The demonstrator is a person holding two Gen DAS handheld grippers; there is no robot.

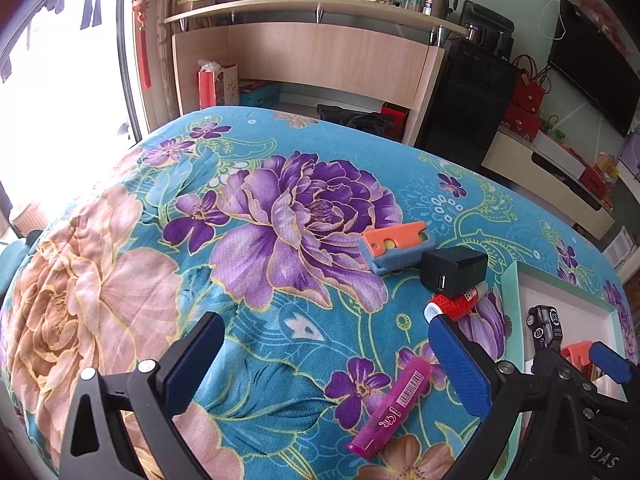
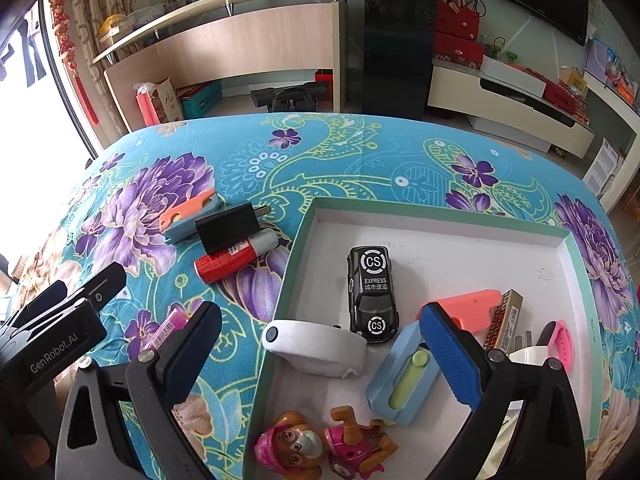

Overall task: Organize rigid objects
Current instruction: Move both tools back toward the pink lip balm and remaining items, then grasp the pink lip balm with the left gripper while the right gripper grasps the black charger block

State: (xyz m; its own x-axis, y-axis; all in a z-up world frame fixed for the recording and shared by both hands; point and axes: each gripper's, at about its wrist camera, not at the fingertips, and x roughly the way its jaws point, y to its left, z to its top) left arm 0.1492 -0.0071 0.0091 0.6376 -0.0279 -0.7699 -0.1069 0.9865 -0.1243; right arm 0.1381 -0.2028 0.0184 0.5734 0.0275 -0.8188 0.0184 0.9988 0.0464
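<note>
The rigid objects are sitting in two groups right now: some inside the shallow box with the white floor and green walls, the rest out on the flowery teal blanket.

In the box, the right wrist view is showing a black toy car standing near the middle, a white curved gadget lying just beside its front, a pale blue case with a green slider, an orange piece behind it, a pink-and-brown pup figure lying at the near edge, plus a patterned flat box and a pink strap over on the right side.

Out on the blanket, a blue-and-orange case is lying next to a black charger block, which is resting against a red-and-white tube. A pink lighter-shaped stick is lying nearer, on its own.

The right gripper is hanging over the box's left wall with its jaws spread wide, nothing clamped between them. The left gripper is hovering over the blanket, also spread wide and gripping nothing, with the pink stick lying below it close to the right finger.
</note>
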